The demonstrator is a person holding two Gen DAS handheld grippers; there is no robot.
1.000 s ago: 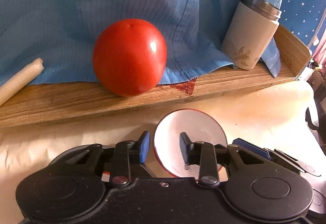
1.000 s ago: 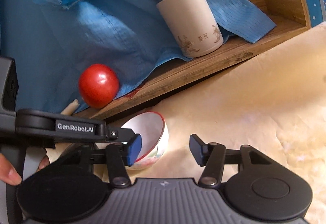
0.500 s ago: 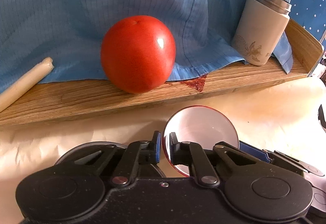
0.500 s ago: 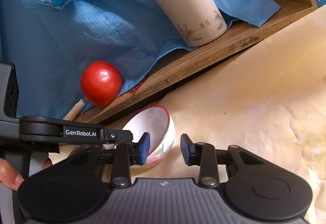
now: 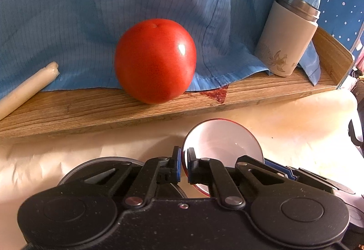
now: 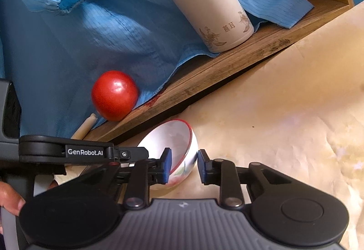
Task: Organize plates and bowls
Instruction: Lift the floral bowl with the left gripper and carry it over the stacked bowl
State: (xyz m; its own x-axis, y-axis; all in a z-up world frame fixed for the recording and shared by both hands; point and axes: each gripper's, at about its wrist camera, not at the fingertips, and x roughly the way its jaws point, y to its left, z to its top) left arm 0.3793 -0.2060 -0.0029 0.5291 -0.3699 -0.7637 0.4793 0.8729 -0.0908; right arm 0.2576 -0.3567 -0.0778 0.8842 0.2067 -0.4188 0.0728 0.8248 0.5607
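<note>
A small white bowl with a red rim (image 5: pixel 221 141) sits on the cream table cover; it also shows in the right wrist view (image 6: pixel 173 143). My left gripper (image 5: pixel 184 164) is shut on the bowl's left rim, one finger inside and one outside. My right gripper (image 6: pixel 183 166) straddles the bowl's near right rim, jaws narrowed but with a gap to the wall, not clamped. A grey plate (image 5: pixel 100 168) lies under the left gripper, mostly hidden.
A low wooden shelf (image 5: pixel 91 109) runs behind the bowl with a red tomato (image 5: pixel 155 60), a beige thermos (image 5: pixel 287 37) and a pale roll (image 5: pixel 27 86) on it. Blue cloth (image 5: pixel 113 0) hangs behind. A hand (image 6: pixel 9 197) shows at lower left.
My left gripper closed on the bowl's rim. My right gripper narrowed and moved in around the bowl's opposite rim.
</note>
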